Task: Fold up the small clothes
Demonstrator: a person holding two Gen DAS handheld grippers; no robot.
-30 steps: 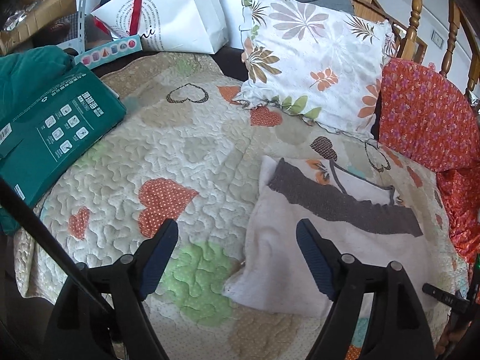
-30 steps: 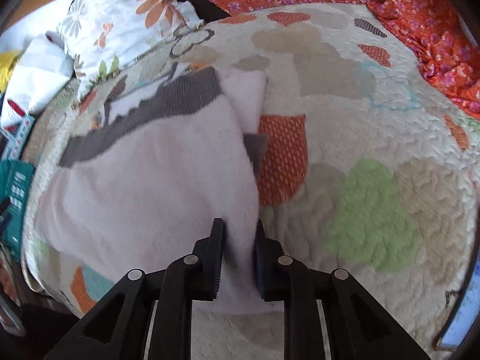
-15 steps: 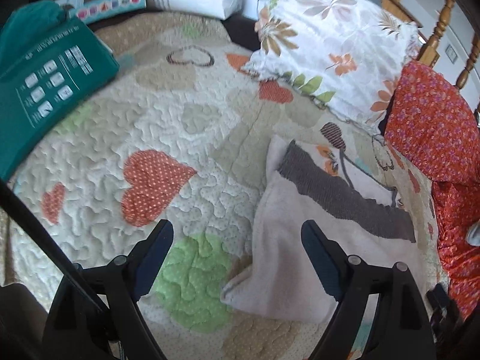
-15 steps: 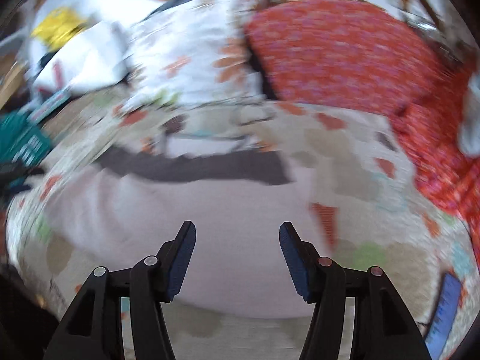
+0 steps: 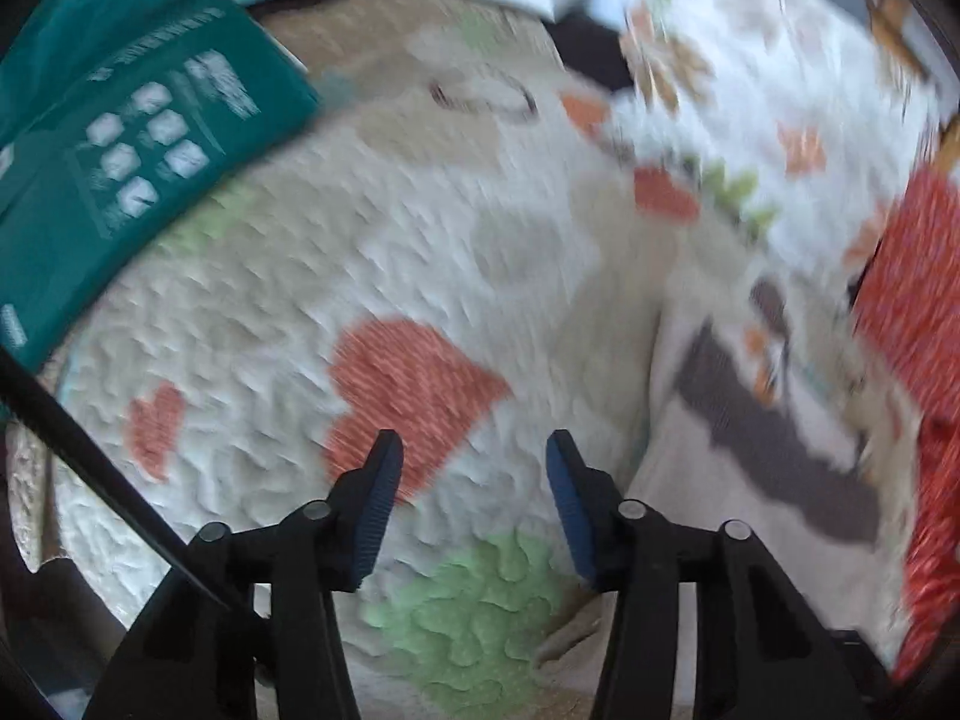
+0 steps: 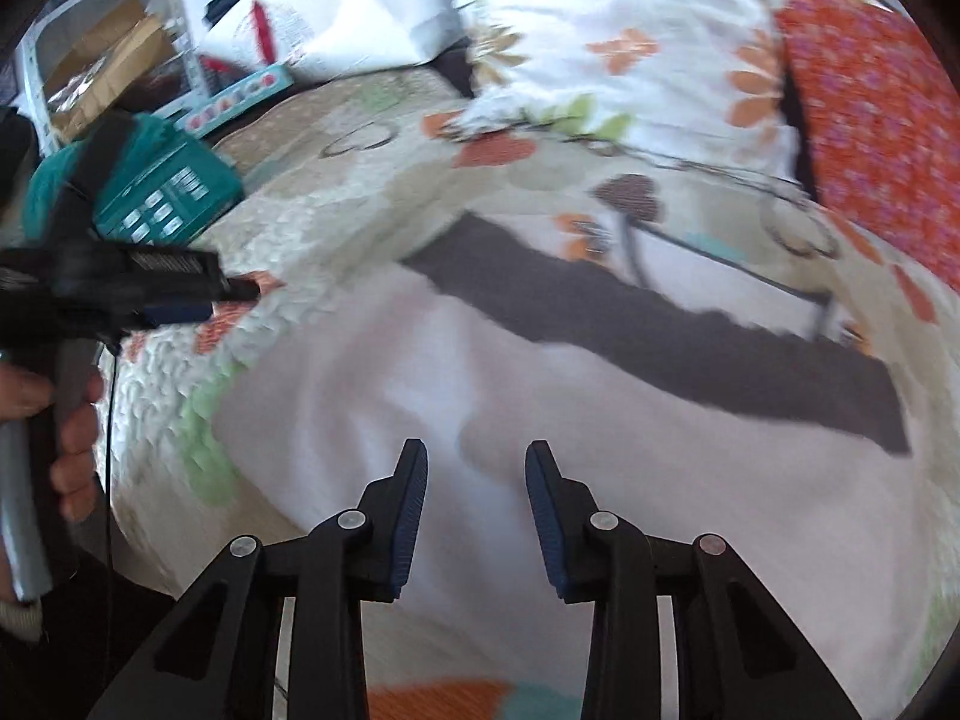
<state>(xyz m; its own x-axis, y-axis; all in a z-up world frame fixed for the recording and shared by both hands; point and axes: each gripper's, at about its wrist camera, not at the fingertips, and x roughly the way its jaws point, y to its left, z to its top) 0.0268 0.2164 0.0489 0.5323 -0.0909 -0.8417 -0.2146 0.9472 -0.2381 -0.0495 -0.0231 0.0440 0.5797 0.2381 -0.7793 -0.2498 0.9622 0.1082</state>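
Both grippers have let go and shifted since a second ago: the right gripper [image 6: 476, 474], then pinched on the garment's edge, now hangs over the middle of the pale garment [image 6: 600, 450] with its jaws part open and closing, nothing between them. In the left wrist view the left gripper [image 5: 474, 468] sits over the quilt [image 5: 360, 252] at lower centre, jaws half open and closing on nothing, and the garment [image 5: 750, 480] has slid to the right of the frame. That garment lies flat on the quilt, dark band [image 6: 660, 324] across its upper part. A teal box [image 5: 120, 168] sits upper left, a floral pillow [image 6: 630, 30] at top.
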